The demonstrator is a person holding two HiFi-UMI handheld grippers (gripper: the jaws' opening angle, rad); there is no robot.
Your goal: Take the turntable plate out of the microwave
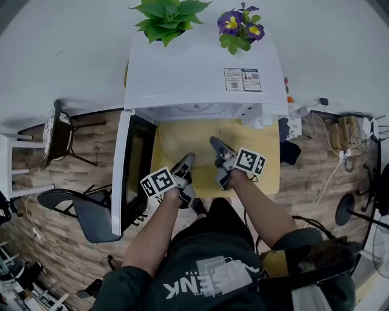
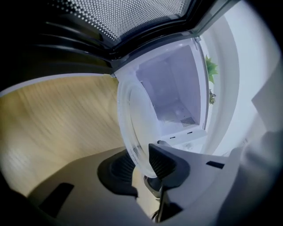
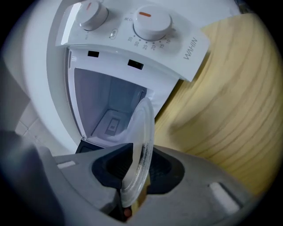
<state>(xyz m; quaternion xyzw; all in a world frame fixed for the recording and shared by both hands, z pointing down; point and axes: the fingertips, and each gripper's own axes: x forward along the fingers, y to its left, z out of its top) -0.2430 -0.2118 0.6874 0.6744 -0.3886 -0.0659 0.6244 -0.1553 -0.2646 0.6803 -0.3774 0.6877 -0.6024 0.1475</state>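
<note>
The clear glass turntable plate (image 2: 131, 126) is held by its rim between both grippers, in front of the open white microwave (image 1: 203, 79) and above the wooden table (image 1: 264, 161). My left gripper (image 2: 141, 165) is shut on one edge of the plate, its dark pads on either face of the rim. My right gripper (image 3: 137, 170) is shut on the opposite edge of the plate (image 3: 142, 137). The head view shows the left gripper (image 1: 187, 160) and right gripper (image 1: 215, 144) side by side just outside the microwave's mouth; the glass itself barely shows there. The empty cavity (image 3: 106, 108) lies behind the plate.
The microwave door (image 1: 129, 176) swings out wide to the left, beside my left arm. Two potted plants (image 1: 169, 18) (image 1: 240, 25) stand on the microwave's top. Its two dials (image 3: 152, 21) sit above the cavity. Chairs (image 1: 59, 135) stand on the floor at left, cables (image 1: 331, 130) at right.
</note>
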